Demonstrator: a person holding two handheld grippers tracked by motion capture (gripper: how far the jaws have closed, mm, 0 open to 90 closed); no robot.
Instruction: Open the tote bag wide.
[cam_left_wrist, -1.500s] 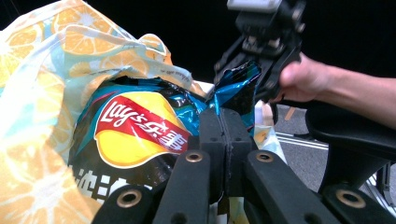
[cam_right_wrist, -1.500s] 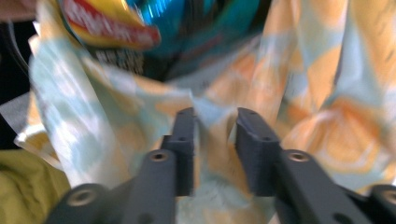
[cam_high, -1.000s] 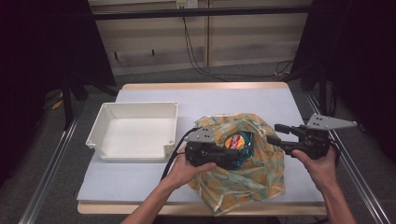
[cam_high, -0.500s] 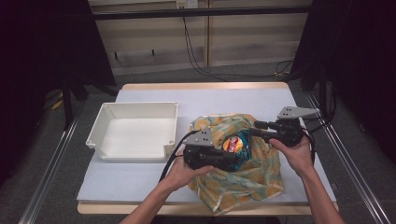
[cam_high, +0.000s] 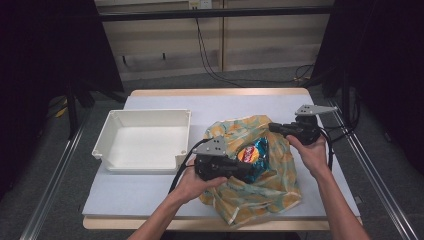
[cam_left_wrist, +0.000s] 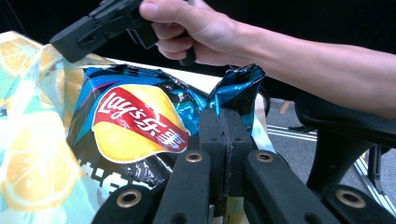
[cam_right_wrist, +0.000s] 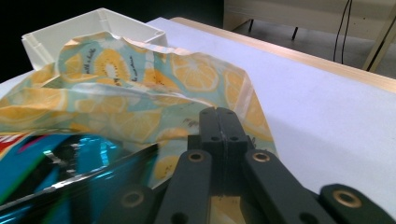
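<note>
White-covered worktop under dark curtains – white tray on the left side, lemon-print bag crumpled on the right, blue crisp packet half inside its mouth, logo up.

Left hand-held gripper: jaws pressed together, apparently pinching the foil corner of the packet, seen rising just past the tips in the left gripper view. Right hand-held gripper: jaws just closed, now together at the far rim of the bag; from its own view, a fold of the printed film probably caught between them, though hard to tell how much.

Likely step: holding the bag's mouth while drawing the packet out or seating it deeper.

Risks from here:
- Slippery foil, small bite – a quick pull could slide the corner free and drop the packet back.
- Hard tug on that corner could tear the seam or crush the crisps.
- Thin hold on the bag rim could let go, so bag and packet drag across the worktop together instead of parting.
- Both hands pulling apart too fast could stretch or rip the film.
- Loose bag folds could snag the packet's edge.
</note>
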